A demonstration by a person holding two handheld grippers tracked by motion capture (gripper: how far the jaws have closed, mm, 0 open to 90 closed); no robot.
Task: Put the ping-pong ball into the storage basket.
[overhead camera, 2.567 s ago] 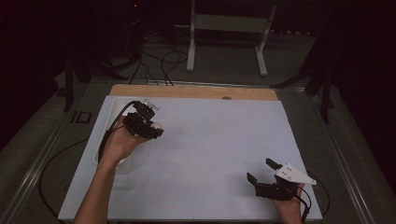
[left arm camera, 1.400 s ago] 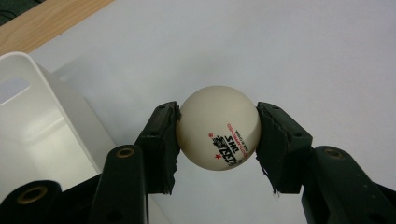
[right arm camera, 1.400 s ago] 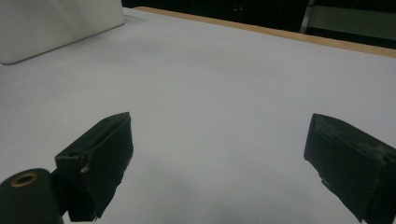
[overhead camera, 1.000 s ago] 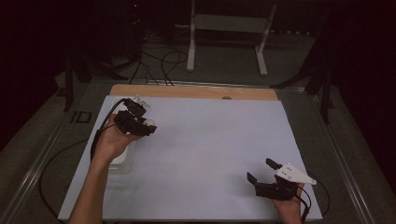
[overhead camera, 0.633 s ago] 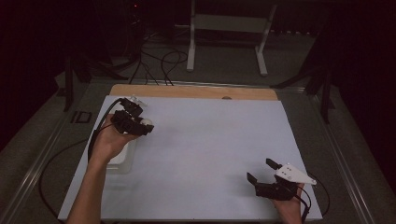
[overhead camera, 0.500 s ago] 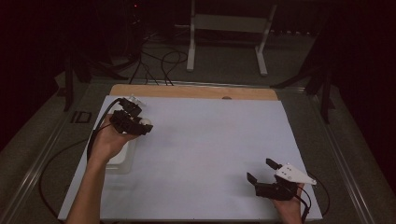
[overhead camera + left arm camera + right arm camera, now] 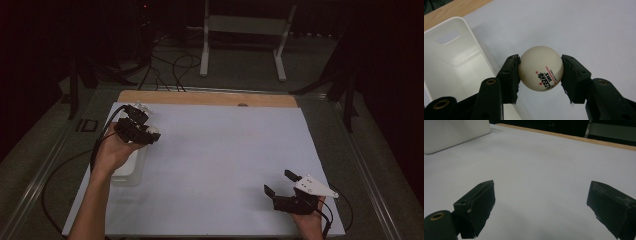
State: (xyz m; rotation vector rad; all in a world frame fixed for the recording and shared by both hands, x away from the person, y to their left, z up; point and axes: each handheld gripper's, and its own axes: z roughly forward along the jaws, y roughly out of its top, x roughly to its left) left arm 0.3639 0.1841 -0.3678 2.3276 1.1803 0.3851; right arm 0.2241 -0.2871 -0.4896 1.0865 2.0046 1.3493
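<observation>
Seen from above: a table covered by a white sheet (image 7: 225,165), with a strip of bare wood (image 7: 200,98) along its far edge.

At the left, near the far corner: left gripper (image 7: 141,131), held in a hand (image 7: 114,150) whose forearm enters from the bottom edge. Closed on a table tennis ball (image 7: 540,68), off-white, with small red and black print on its lower face. Ball clamped between the two black padded fingers (image 7: 511,75), one pad pressed against each side, lifted clear of the sheet. In the high view, ball (image 7: 152,131) just visible as a pale spot at the gripper's tip.

Directly below and beside the held ball: a white plastic bin (image 7: 451,60), rectangular, with a slot handle cut into its end wall. Ball positioned just outside the bin's near rim, over the white sheet rather than over the bin's hollow. In the high view, bin (image 7: 129,167) partly hidden under the left hand.

At the right, near the front corner: right gripper (image 7: 282,182), resting low over the sheet, well apart from the left one. Jaws spread wide, nothing between them, bare white sheet in the gap. Grey three-cornered plate on its top.
</observation>
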